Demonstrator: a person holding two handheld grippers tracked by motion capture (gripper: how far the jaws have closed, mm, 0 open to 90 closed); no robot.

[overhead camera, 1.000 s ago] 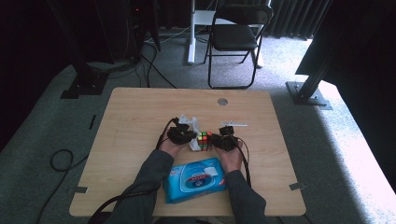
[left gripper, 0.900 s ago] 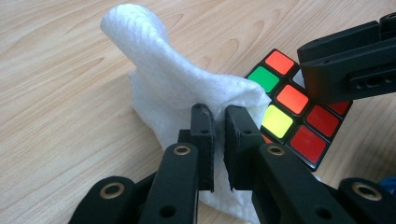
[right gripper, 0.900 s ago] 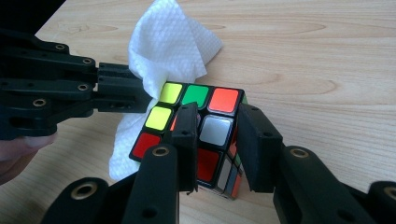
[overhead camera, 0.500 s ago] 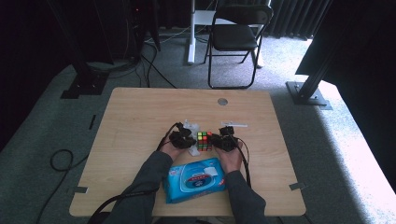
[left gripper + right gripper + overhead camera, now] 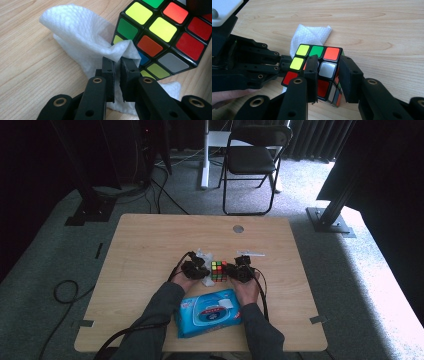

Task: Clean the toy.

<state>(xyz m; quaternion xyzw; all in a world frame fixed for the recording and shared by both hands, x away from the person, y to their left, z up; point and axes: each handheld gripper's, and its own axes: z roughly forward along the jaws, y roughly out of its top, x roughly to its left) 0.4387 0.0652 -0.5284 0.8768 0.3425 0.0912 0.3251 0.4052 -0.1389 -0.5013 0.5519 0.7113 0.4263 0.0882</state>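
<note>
You are pinching a fold of the white wipe [image 5: 85, 42] in your left gripper [image 5: 117, 68], jaws nearly pressed together on the thin sheet. It is soft, light and limp, so I judge it will drape and slide unless you are gripping a bunched fold as now; it is touching the puzzle cube [image 5: 160, 35] at your 1 o'clock in the left gripper view.

In the high view the cube [image 5: 218, 270] is sitting near the middle of the table [image 5: 150, 240], between your left gripper [image 5: 196, 270] and your right gripper [image 5: 240, 270].

Your right gripper [image 5: 328, 72] is clamping the cube [image 5: 317, 62] across one corner. It is rigid, smooth-faced plastic, likely slippery under the pads, and its layers can twist, so flat opposite faces are probably the safer hold.

The blue wipes pack [image 5: 209, 311] is lying close at 6 o'clock between your forearms, crowding any pull-back. Open wood is stretching toward 12, 9 and 3 o'clock, with the table edges well apart from the work.
</note>
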